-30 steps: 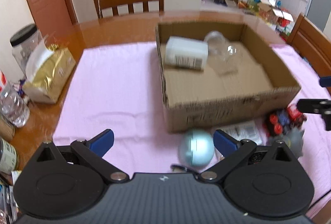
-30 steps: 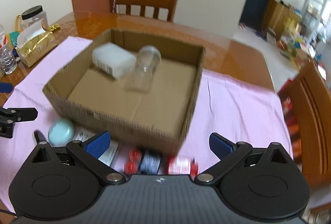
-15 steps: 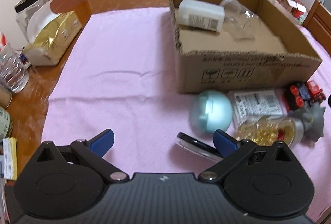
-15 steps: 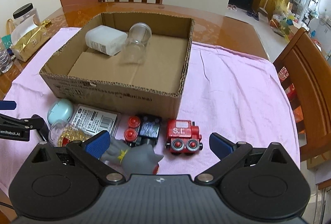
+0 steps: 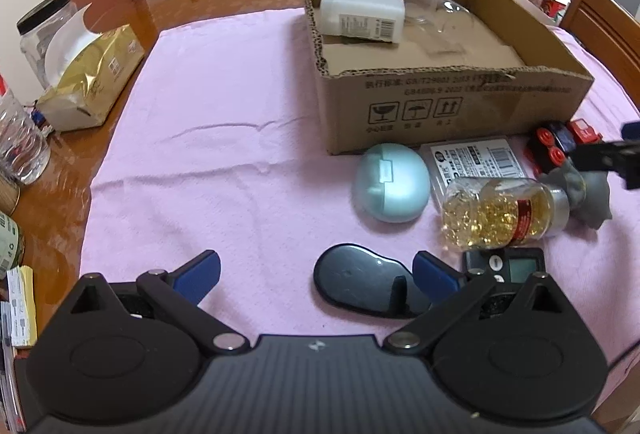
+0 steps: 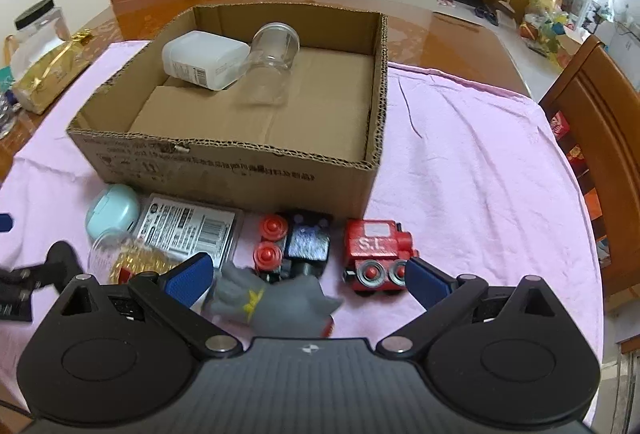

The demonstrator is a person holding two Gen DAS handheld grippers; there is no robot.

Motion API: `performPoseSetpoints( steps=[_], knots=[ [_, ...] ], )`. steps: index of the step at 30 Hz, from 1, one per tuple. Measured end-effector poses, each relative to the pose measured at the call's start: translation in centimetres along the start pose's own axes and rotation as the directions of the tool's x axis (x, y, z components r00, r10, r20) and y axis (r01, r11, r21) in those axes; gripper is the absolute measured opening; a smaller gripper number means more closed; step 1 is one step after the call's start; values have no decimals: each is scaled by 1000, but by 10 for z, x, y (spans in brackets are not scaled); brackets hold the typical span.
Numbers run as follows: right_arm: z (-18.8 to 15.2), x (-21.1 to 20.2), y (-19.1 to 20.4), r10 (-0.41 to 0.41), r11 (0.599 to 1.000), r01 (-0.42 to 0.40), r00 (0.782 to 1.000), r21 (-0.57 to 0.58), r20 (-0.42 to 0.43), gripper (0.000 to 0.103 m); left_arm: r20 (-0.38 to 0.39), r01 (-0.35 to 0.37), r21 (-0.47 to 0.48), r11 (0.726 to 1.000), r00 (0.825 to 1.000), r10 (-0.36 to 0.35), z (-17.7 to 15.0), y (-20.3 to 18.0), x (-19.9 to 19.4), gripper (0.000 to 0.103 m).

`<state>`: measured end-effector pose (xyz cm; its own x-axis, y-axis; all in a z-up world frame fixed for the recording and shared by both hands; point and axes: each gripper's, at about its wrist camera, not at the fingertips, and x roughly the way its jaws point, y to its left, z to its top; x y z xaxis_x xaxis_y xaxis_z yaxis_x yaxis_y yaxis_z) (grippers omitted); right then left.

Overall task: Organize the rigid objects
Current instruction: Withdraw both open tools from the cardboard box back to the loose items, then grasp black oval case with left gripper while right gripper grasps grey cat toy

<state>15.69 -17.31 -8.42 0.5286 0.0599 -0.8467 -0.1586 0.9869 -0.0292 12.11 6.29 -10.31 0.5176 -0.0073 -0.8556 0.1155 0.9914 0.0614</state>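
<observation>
Both views dropped toward corrugated cardboard box (image 5: 440,105), egg-shaped case (image 5: 390,187).

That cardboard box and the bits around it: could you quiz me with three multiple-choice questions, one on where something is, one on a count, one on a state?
1. Where is the red train?
A. in the box
B. on the pink cloth in front of the box
C. on a chair

2. How many things lie in the box?
A. two
B. four
C. none

3. How is the right gripper?
A. shut on the train
B. shut on the grey toy
C. open

Answers:
1 B: the train stands on the cloth, outside the box's front wall.
2 A: only a white bottle and a clear jar lie inside.
3 C: its blue fingers are spread wide and hold nothing; the grey toy lies between them, ungripped.
</observation>
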Motion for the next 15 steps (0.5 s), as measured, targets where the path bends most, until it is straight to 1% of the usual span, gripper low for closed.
performPoseSetpoints(
  steps=[3, 6, 10, 12, 15],
  knots=[
    [0, 10, 10, -13, 1000, 13, 1000, -14, 1, 103, -7, 5, 20, 1000, 1000, -4, -1, -2, 1, 102],
    [-4, 19, 13, -21, 1000, 21, 1000, -12, -23, 103, -12, 7, 33, 999, 1000, -7, -2, -3, 1, 102],
    [-12, 19, 3, -30, 999, 31, 999, 16, -42, 103, -14, 13, 47, 999, 1000, -13, -4, -5, 1, 102],
    [-17, 15, -5, -5, 999, 7, 999, 33, -54, 103, -15, 17, 56, 998, 1000, -16, -4, -5, 1, 102],
    [-25, 12, -9, -13, 1000, 14, 998, 16, -68, 103, -20, 24, 80, 997, 1000, -23, -4, -7, 2, 102]
  ],
)
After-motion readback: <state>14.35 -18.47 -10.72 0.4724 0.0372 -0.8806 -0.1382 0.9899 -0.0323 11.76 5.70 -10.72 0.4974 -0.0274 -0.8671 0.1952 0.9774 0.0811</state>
